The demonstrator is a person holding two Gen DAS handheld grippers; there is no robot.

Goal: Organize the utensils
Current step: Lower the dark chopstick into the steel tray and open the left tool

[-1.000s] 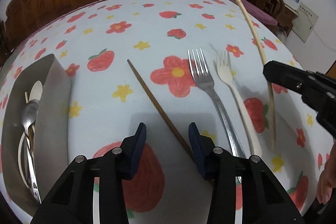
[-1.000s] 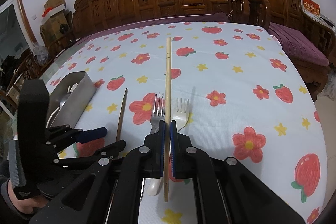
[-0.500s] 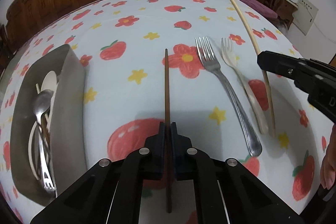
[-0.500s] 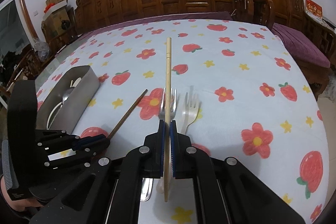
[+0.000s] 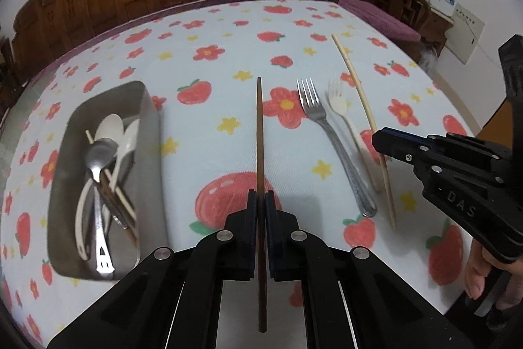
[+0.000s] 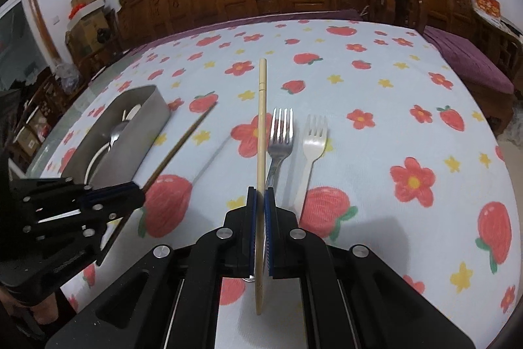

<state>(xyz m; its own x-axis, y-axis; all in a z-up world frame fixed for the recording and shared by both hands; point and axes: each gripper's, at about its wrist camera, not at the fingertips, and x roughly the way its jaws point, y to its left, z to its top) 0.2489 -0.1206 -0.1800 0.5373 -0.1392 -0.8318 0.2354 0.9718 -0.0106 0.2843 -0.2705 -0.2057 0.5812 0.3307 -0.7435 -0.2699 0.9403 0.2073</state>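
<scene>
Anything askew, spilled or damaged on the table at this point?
Nothing is spilled or broken. The utensils in the metal tray lie crisscrossed in a loose heap. The metal fork and white plastic fork lie on the tablecloth, and each gripper holds one mismatched chopstick.

A dark brown chopstick [image 5: 260,133] is clamped in the left hand-held gripper [image 5: 260,201], raised off the surface and pointing away. A pale bamboo chopstick [image 6: 261,133] is pinched likewise in the right hand-held gripper [image 6: 260,201]. On the surface lie a steel fork [image 5: 330,136] and, just right of it, a white plastic fork [image 5: 343,116], side by side, tines far. At the left, a steel tray [image 5: 148,133] holds a metal spoon [image 5: 98,159], white spoons and a chopstick, jumbled.
</scene>
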